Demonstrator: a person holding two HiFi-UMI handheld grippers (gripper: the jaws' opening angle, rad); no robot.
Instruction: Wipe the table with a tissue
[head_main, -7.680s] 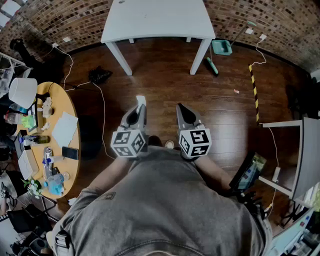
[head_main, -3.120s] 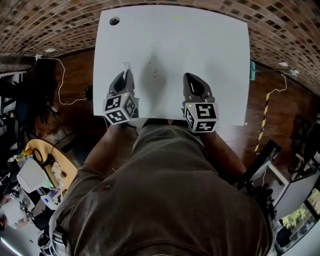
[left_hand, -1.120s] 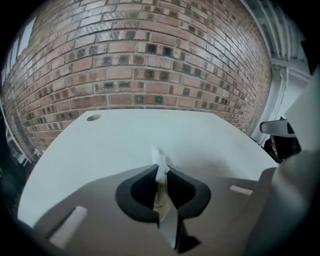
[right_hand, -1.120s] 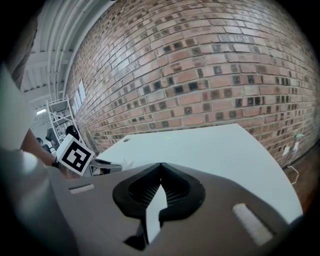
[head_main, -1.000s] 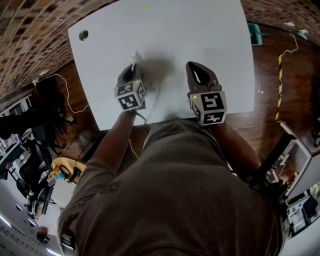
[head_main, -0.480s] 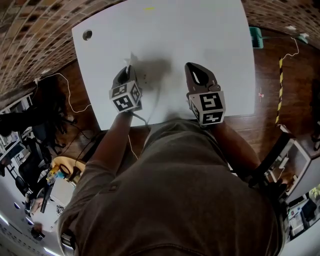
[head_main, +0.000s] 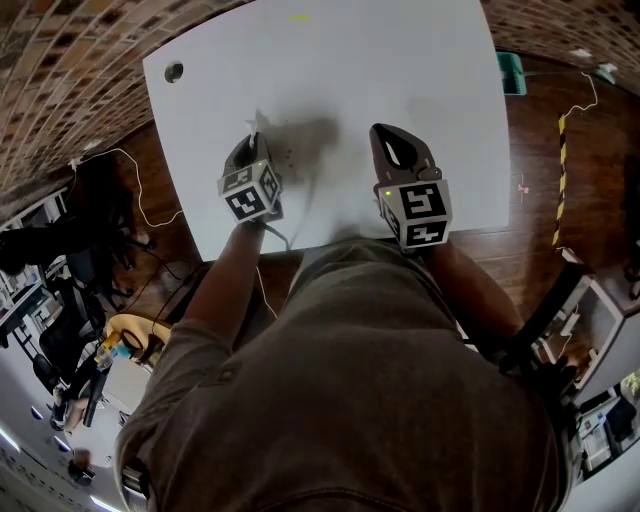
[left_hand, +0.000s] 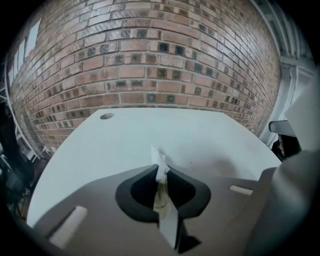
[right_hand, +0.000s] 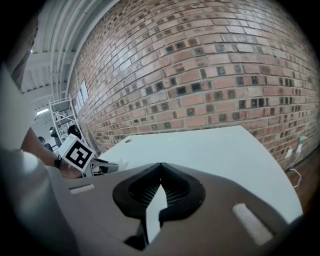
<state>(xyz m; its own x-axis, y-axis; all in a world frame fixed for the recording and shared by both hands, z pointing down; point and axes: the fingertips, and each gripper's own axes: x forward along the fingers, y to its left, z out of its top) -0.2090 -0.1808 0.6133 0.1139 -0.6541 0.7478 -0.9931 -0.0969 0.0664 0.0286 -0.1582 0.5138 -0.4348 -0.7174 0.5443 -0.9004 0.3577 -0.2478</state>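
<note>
A white table (head_main: 400, 70) fills the upper part of the head view, with a round hole (head_main: 174, 71) near its far left corner. My left gripper (head_main: 254, 137) hangs over the table's left front part, shut on a white tissue (head_main: 259, 121) whose crumpled tip pokes out past the jaws. In the left gripper view the tissue (left_hand: 161, 180) is pinched between the shut jaws above the tabletop (left_hand: 200, 135). My right gripper (head_main: 387, 135) is shut with nothing in it, over the table's front middle. In the right gripper view the left gripper (right_hand: 107, 166) shows at left.
A brick wall (left_hand: 150, 55) rises right behind the table. Dark wooden floor (head_main: 540, 200) lies to the right, with a yellow-black striped strip (head_main: 558, 170) and a teal object (head_main: 510, 75) beside the table. Cables (head_main: 130, 190) and clutter lie on the floor at left.
Over the last second the left gripper with the tissue has shifted slightly left and forward over the table. The right gripper has barely moved.
</note>
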